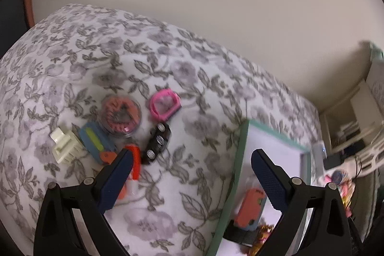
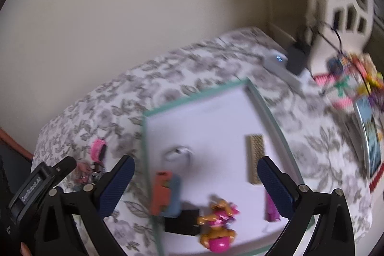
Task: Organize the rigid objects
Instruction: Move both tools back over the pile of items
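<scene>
- Our left gripper (image 1: 192, 160) is spread wide with nothing between its blue-padded fingers (image 1: 121, 168), hovering over a bed with a grey floral cover (image 1: 96, 52).
- Our right gripper (image 2: 195, 168) is likewise spread and empty, hovering above a white tray with a mint-green rim (image 2: 192, 101).
- Ahead and left of the left gripper we see a loose cluster of small toys on the cover.
- A black toy car (image 1: 157, 144) lies on its side with silver wheels showing; its long axis runs diagonally from near the left finger up and away to the right.
- Just beyond it sits a pink square-framed case (image 1: 164, 103), tilted.
- Left of that is a round clear container (image 1: 120, 115) with orange contents.
- A blue piece with a yellow-green stripe (image 1: 94, 139) and a cream plastic block (image 1: 64, 144) lie farther left, touching each other.
- An orange-red item (image 1: 134, 158) is partly hidden behind the left finger.
- Inside the tray, between the right gripper's fingers, we see an orange and blue toy (image 2: 165, 194), a black block (image 2: 183, 221), a gold and pink figure (image 2: 219, 224), a tan mesh bar (image 2: 255, 158) standing lengthwise away from us, and a blurred white rounded object (image 2: 178, 152).
</scene>
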Demonstrator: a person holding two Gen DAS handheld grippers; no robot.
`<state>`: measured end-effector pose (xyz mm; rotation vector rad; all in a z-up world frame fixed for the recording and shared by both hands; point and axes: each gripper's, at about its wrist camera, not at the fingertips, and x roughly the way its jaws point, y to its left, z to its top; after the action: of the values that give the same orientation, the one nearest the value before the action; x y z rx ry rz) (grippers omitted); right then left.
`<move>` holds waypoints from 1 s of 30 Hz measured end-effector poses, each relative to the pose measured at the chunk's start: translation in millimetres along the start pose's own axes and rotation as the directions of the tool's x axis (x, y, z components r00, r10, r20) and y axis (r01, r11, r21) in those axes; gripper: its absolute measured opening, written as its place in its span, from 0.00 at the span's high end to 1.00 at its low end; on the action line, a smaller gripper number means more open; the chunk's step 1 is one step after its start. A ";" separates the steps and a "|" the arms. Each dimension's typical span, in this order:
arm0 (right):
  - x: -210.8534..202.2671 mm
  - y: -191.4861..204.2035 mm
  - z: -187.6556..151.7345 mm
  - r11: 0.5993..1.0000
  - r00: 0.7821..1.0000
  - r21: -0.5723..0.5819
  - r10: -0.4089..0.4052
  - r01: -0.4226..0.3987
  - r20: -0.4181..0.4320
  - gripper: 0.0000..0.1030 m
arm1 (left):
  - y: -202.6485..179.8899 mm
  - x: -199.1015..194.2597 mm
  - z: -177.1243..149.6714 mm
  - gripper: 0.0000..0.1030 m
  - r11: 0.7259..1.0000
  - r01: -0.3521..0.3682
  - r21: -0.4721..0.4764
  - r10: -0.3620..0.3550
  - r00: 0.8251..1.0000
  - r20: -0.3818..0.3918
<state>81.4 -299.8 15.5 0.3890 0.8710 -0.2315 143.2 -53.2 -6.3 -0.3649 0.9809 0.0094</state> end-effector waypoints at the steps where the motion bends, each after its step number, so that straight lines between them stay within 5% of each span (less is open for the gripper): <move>1: -2.8 7.7 2.1 1.000 1.000 -0.017 0.005 -0.005 0.011 0.00 | 3.8 -2.7 4.0 0.04 1.000 -0.001 -0.009 0.001 1.000 0.014; 6: -9.0 51.7 13.7 0.992 0.997 -0.103 0.070 -0.066 0.041 0.00 | 28.6 -14.0 24.8 0.04 0.999 -0.035 -0.042 0.038 0.997 0.070; 15: 18.3 129.3 7.4 0.956 0.987 -0.245 0.155 -0.161 -0.042 0.00 | 94.0 -23.9 49.2 0.04 0.969 -0.239 -0.068 0.245 0.964 0.100; 21: 43.4 169.2 -14.6 0.926 0.975 -0.311 0.186 -0.214 -0.120 0.00 | 140.6 -8.9 50.8 0.04 0.930 -0.355 -0.099 0.358 0.933 0.023; 25: 70.7 185.2 -37.7 0.909 0.964 -0.343 0.176 -0.238 -0.202 0.00 | 162.8 4.0 45.1 0.04 0.931 -0.337 -0.138 0.333 0.941 -0.052; 30: 102.6 195.5 -64.6 0.897 0.951 -0.378 0.123 -0.229 -0.284 0.12 | 169.7 21.8 36.2 0.04 0.926 -0.343 -0.158 0.325 0.937 -0.126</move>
<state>169.4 -99.6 -55.7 0.1037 1.1013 0.1766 155.7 113.9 -56.4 -0.3598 1.1342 0.3960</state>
